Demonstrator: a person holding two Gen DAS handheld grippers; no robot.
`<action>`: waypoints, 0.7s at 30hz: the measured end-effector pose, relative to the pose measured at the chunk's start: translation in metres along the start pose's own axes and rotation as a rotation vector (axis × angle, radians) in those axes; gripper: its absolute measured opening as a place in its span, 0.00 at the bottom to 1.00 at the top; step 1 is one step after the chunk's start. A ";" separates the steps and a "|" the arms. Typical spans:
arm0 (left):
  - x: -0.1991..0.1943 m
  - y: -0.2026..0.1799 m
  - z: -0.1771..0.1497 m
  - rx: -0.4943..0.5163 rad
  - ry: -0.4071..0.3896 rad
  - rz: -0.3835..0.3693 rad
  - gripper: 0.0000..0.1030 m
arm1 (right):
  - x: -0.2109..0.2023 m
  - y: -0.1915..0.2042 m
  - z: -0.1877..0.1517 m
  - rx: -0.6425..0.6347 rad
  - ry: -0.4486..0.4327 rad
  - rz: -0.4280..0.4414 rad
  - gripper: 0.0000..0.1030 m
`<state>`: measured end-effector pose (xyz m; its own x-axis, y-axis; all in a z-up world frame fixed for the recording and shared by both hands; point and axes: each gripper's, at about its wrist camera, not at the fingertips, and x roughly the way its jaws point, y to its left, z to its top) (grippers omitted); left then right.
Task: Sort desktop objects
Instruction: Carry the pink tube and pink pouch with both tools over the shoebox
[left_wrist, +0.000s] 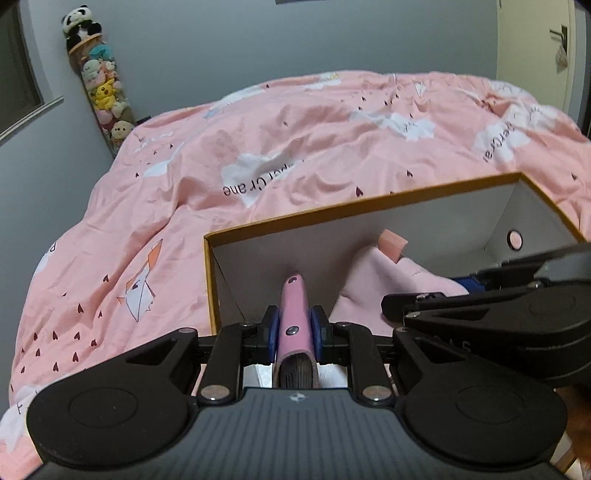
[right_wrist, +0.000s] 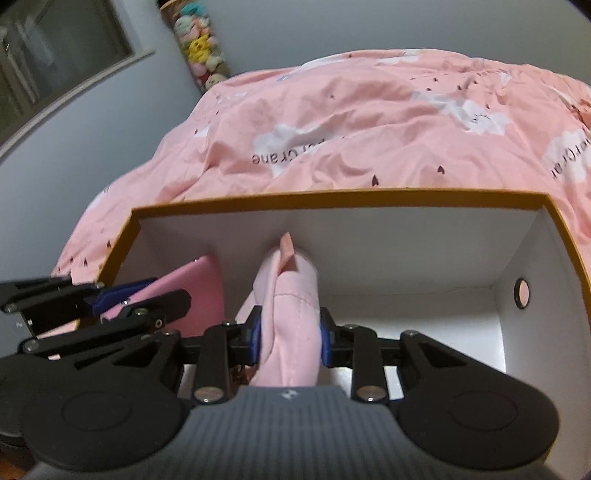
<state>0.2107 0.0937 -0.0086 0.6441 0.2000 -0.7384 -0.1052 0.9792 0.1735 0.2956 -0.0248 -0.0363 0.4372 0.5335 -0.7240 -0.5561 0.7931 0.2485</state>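
pink case (left_wrist: 293, 314): on edge, in box | pale pink pouch (right_wrist: 291, 310): upright, crumpled | box (right_wrist: 332, 197): open, orange-rimmed, white inside

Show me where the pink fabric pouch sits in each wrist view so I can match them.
Left wrist: pink fabric pouch at right of centre, inside the box, beside the left gripper.
Right wrist: pouch at centre, clamped in the right gripper.
Shared landmark: round hole in the box's right wall.

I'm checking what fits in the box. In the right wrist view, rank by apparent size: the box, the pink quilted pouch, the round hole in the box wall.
1. Box
2. Pink quilted pouch, though it looks enlarged, being near the camera in the right gripper
3. Round hole
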 end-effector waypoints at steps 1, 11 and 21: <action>0.001 0.000 0.001 0.007 0.017 -0.006 0.20 | 0.001 0.001 0.002 -0.018 0.016 -0.003 0.31; 0.001 0.008 0.002 0.047 0.060 -0.078 0.22 | 0.009 -0.006 0.011 -0.009 0.198 0.076 0.34; -0.038 0.051 0.000 -0.131 -0.033 -0.209 0.41 | 0.009 0.008 0.019 -0.001 0.135 0.025 0.32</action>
<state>0.1808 0.1363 0.0287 0.6866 -0.0064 -0.7270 -0.0631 0.9957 -0.0684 0.3085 -0.0076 -0.0284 0.3248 0.5084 -0.7975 -0.5661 0.7800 0.2667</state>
